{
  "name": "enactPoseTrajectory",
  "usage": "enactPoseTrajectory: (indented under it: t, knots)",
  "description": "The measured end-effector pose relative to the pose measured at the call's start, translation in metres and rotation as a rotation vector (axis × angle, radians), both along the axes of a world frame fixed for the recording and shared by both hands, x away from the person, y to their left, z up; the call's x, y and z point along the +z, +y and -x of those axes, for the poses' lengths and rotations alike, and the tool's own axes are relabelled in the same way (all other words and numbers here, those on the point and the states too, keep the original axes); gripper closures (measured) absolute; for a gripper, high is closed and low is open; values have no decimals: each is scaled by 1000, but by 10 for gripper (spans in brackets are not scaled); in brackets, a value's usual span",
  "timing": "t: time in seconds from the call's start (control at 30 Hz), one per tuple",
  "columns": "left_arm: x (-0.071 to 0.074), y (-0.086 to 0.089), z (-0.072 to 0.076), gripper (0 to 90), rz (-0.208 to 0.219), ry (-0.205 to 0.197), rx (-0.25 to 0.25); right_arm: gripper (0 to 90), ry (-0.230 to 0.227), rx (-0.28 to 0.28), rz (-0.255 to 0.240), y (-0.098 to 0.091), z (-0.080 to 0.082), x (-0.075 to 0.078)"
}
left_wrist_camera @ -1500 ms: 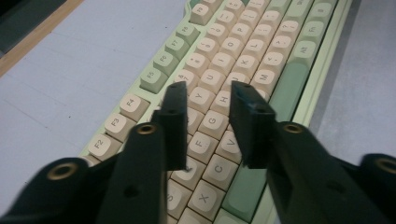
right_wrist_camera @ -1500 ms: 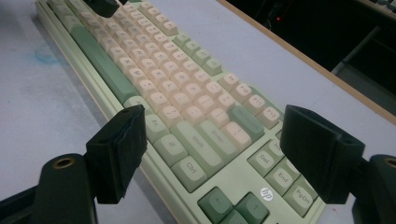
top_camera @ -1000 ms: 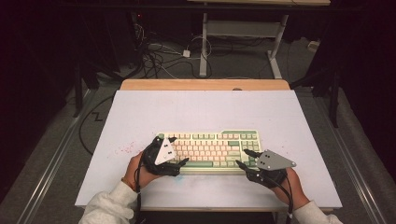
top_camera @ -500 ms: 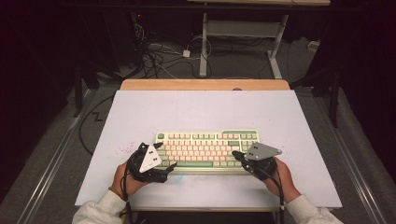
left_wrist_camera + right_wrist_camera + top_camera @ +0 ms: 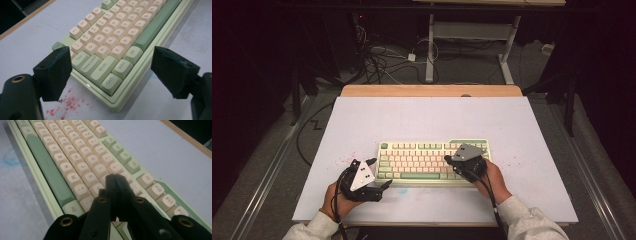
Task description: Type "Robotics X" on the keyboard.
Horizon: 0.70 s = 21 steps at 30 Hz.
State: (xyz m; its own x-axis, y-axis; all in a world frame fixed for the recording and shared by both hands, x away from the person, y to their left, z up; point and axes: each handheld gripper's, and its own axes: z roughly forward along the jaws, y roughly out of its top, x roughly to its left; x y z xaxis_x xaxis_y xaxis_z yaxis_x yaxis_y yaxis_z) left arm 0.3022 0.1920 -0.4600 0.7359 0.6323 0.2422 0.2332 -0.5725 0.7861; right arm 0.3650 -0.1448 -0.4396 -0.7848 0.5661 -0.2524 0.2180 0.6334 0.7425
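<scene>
Meanwhile the mechanical keyboard (image 5: 434, 161) lay near the white table's (image 5: 427, 115) front edge. The left gripper (image 5: 110, 72) gaped wide and empty around its left corner; the right gripper (image 5: 116, 182), just closed on nothing, hovered over its right-hand keys.

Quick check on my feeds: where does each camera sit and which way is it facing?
High view: above the near table edge, looking forward and down; hands, sleeves, left gripper, right gripper.
Left gripper view: between open jaws, toward the keyboard's Ctrl corner.
Right gripper view: along shut jaws, above the keys.
All share the keyboard.
</scene>
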Motion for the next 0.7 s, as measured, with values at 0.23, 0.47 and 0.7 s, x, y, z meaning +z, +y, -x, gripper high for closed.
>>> enactPoseTrajectory:
  t: [0.23,0.47,0.7]
  knots:
    - [-1,2,0,168,6,5,-1,900,24,0,23,17,-11,-5]
    - [-1,1,-1,168,4,8,-4,900,43,-6,50,23,-20,-11]
    - [-1,1,-1,168,1,11,-9,900,49,-17,61,27,-22,-11]
